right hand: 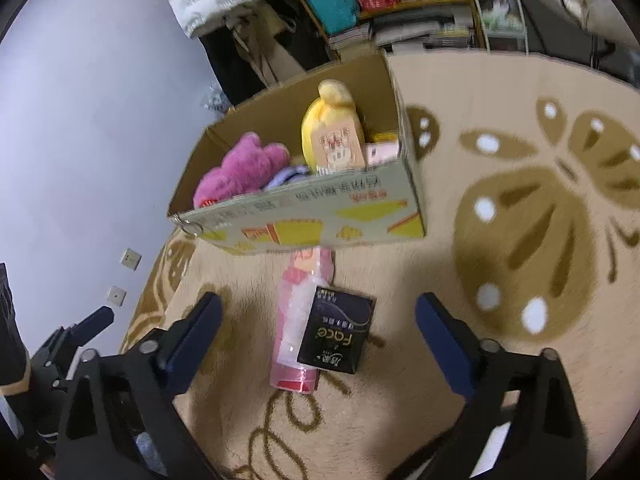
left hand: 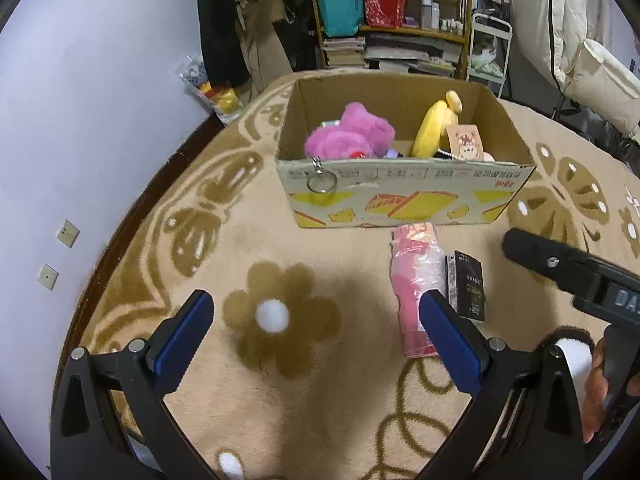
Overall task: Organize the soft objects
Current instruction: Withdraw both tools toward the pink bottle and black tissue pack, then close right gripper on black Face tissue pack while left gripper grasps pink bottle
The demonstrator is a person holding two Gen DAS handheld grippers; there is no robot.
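A cardboard box [left hand: 404, 196] stands on the beige flowered blanket [left hand: 280, 400]. It holds a pink plush [left hand: 352, 132] and a yellow plush [left hand: 434, 128]; both also show in the right wrist view [right hand: 240, 168] [right hand: 332, 136]. A pink wrapped pack [left hand: 412, 280] and a black tissue pack [left hand: 468, 284] lie in front of the box. My left gripper [left hand: 316, 316] is open and empty above the blanket, left of the packs. My right gripper [right hand: 320, 320] is open, hovering over the black pack [right hand: 338, 330] and pink pack [right hand: 298, 312].
A purple wall [left hand: 80, 120] runs along the left. A shelf [left hand: 392, 12] with bags and books stands behind the box. A white cart [left hand: 488, 48] and bedding [left hand: 592, 60] are at the back right. A key ring [left hand: 320, 180] hangs over the box's front wall.
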